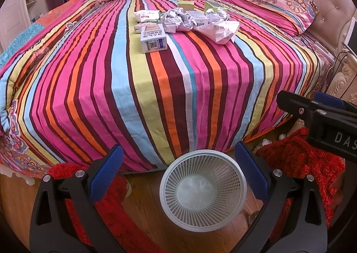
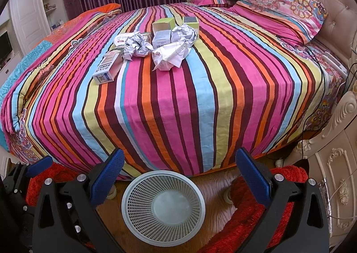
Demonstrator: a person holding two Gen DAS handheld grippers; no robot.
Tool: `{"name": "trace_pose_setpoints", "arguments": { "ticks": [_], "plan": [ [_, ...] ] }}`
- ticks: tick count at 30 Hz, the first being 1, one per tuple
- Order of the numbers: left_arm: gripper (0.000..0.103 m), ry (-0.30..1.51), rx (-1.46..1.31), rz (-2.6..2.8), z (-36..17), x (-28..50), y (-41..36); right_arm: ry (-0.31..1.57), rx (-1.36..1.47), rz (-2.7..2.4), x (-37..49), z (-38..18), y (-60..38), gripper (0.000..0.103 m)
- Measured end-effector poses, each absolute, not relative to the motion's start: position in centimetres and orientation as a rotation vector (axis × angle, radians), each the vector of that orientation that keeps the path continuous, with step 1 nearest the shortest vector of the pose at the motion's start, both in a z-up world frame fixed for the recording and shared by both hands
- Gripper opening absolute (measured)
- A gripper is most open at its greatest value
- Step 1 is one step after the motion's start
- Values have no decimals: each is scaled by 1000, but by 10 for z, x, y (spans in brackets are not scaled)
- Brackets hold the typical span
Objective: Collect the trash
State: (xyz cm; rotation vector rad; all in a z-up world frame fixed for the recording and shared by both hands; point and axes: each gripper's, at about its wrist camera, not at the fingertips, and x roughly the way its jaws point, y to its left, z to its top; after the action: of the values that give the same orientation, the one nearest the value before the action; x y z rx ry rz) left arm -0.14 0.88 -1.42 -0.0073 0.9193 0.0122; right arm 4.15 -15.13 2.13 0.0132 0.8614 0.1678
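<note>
While right gripper (image 1: 290,105) reads "DAS", box (image 1: 153,40) print blurs.

Bright, even indoor light, sharp focus.
Fisheye bent the bed (image 1: 156,79) edges; black vignette ringed both views.

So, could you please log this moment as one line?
left hand-held gripper: open, empty | right hand-held gripper: open, empty | trash pile: on bed | basket: floor, empty
</note>
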Motion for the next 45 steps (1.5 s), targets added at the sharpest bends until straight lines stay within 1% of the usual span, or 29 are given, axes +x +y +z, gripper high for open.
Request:
{"name": "trace_pose_setpoints", "arguments": {
  "ticks": [12,20,25,28,37,45],
  "plan": [
    [97,962,-84,22,-22,14,22,865,14,173,49,19,-151,95],
    [97,973,-78,26,-28,23,24,909,33,153,60,5,-157,95],
    [97,949,-51,47,-23,36,27,902,43,150,69,6,-160,95],
    [97,910,-24,75,-14,51,31,889,55,169,80,11,-159,95],
    [97,865,-80,91,8,117,49,838,49,208,134,35,-146,95],
    [97,875,-103,128,7,182,59,892,28,234,192,32,-128,95]
  ]
}}
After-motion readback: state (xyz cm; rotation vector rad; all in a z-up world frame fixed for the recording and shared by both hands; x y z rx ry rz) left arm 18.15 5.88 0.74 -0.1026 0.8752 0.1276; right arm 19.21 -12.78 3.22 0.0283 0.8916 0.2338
